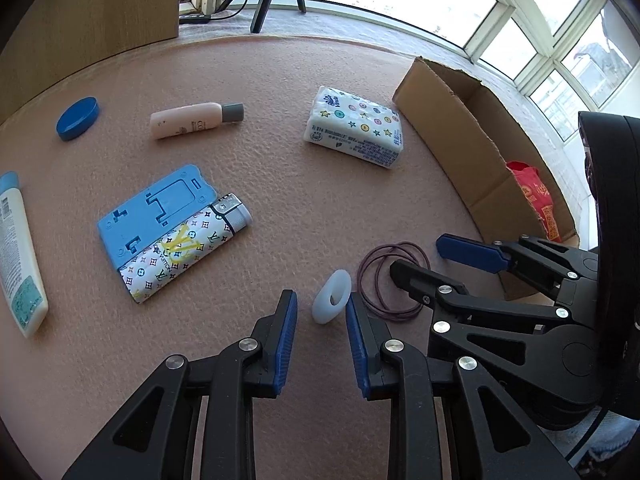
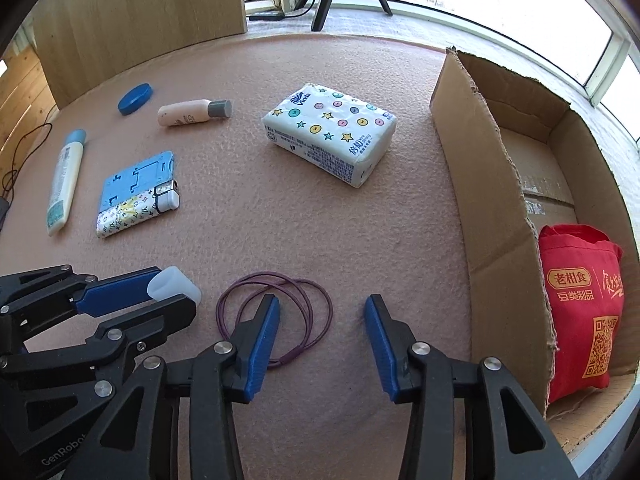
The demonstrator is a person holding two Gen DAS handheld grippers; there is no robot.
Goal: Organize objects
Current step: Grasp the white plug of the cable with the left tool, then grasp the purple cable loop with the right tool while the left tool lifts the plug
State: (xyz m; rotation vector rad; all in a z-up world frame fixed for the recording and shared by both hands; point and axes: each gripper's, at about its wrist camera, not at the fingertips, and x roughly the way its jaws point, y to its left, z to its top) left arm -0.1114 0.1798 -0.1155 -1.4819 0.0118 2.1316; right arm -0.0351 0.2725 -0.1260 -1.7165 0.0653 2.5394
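Left tongs (image 1: 321, 312): fingers parted narrowly, empty, low over the counter (image 1: 280, 184). A white cap (image 1: 332, 297) lies on the pink felt in the gap just ahead of the fingertips; from the right wrist view the cap (image 2: 173, 285) sits beside one blue pad, and contact cannot be confirmed.

Right tongs (image 2: 322, 320): fingers spread wide, empty. The left finger overlaps a coil of purple bands (image 2: 276, 312), which lies flat on the counter; the right finger stands outside the coil, toward the box (image 2: 500, 216).

Box: open cardboard, at the right edge of the counter. A red bag (image 2: 580, 308) stands inside it against the near wall.

Remaining items on the counter:
- Tissue pack (image 2: 330, 132), white with stars and buttons, centre, well apart from the box.
- Pink bottle (image 2: 192, 113) with grey cap, lying on its side at the far left.
- Blue lid (image 2: 135, 99), just beyond the bottle.
- Blue stand (image 2: 134, 176), flat, with a patterned case (image 2: 132, 216) lying partly over its near edge.
- White tube (image 2: 64, 188) with a light blue cap, lying left of the stand.
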